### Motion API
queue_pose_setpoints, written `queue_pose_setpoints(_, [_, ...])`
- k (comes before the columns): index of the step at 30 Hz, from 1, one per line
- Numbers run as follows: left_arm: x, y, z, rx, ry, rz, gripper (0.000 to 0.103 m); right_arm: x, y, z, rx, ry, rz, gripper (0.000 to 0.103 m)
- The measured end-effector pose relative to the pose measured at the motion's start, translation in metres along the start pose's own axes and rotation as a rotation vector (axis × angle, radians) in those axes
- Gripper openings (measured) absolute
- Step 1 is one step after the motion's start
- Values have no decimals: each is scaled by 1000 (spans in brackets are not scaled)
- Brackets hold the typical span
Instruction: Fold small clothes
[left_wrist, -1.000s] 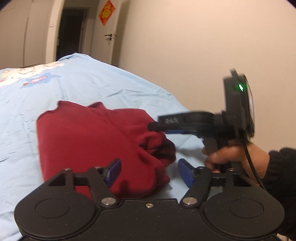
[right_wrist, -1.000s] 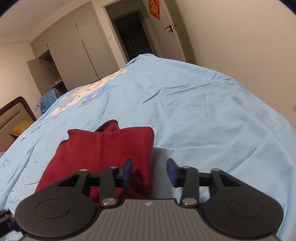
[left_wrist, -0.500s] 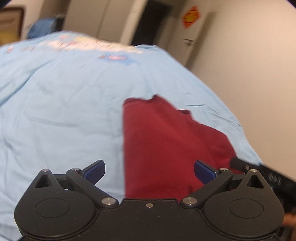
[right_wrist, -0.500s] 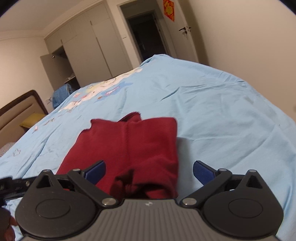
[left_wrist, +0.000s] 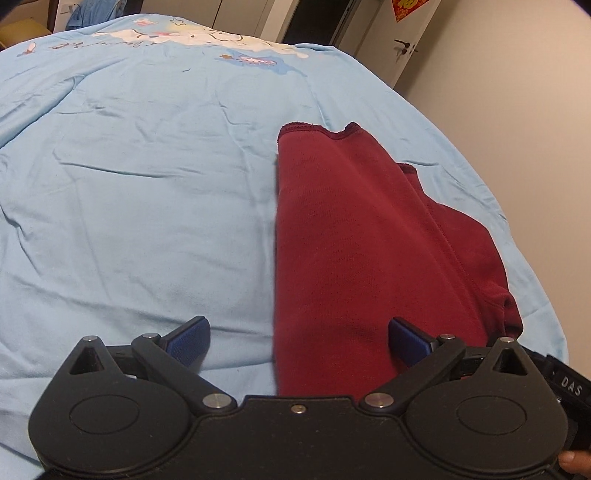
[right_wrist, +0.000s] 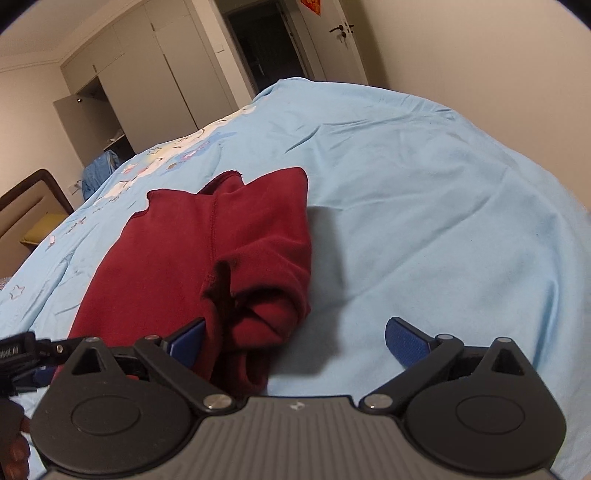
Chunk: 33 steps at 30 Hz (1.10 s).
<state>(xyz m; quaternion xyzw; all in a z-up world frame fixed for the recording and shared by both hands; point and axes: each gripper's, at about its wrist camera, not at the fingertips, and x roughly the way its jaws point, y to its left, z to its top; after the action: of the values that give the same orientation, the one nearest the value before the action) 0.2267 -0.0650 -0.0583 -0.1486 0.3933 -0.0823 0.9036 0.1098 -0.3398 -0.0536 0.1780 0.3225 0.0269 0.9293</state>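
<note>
A dark red folded garment (left_wrist: 362, 236) lies on the light blue bedsheet (left_wrist: 129, 192). In the left wrist view it runs away from me, its near end between the blue pads of my left gripper (left_wrist: 299, 341), which stands wide open above the cloth's left edge. In the right wrist view the same garment (right_wrist: 207, 243) lies to the left, with a bunched sleeve end at its near right corner. My right gripper (right_wrist: 295, 341) is wide open, its left pad over that bunched end, its right pad over bare sheet.
The bed's cartoon print (left_wrist: 192, 37) lies at the far end. A wall (left_wrist: 517, 92) runs close along the right side. Wardrobes (right_wrist: 147, 74), a dark doorway (right_wrist: 258, 44) and a headboard (right_wrist: 29, 199) stand beyond. The other gripper's body (left_wrist: 565, 384) shows at lower right.
Both grippers have opened wide and pulled back toward the garment's near end. The left one swung from the garment's side to face along its length.
</note>
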Motion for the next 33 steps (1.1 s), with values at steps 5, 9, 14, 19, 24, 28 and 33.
queue_pose_setpoints(5, [1,0,0,3,2,4,102,-1,5,-7,-34,-12,-24,103])
queue_pose_setpoints(9, [2,-1,-1,7,5,3,102,1,7,-8,-43,-15,-35,103])
queue_pose_setpoints(14, [2,0,-2,8,5,5,102,1,7,-8,-46,-16,-35,103])
queue_pose_setpoints(19, [2,0,-2,8,6,6,102,1,7,-9,-51,-17,-41,103])
queue_pose_setpoints(24, [2,0,-2,9,6,6,102,1,7,-10,-54,-17,-43,103])
queue_pose_setpoints(28, [2,0,-2,8,6,6,102,1,7,-10,-54,-16,-44,103])
queue_pose_setpoints(33, [2,0,-2,8,6,4,102,-1,10,-2,-28,17,-54,103])
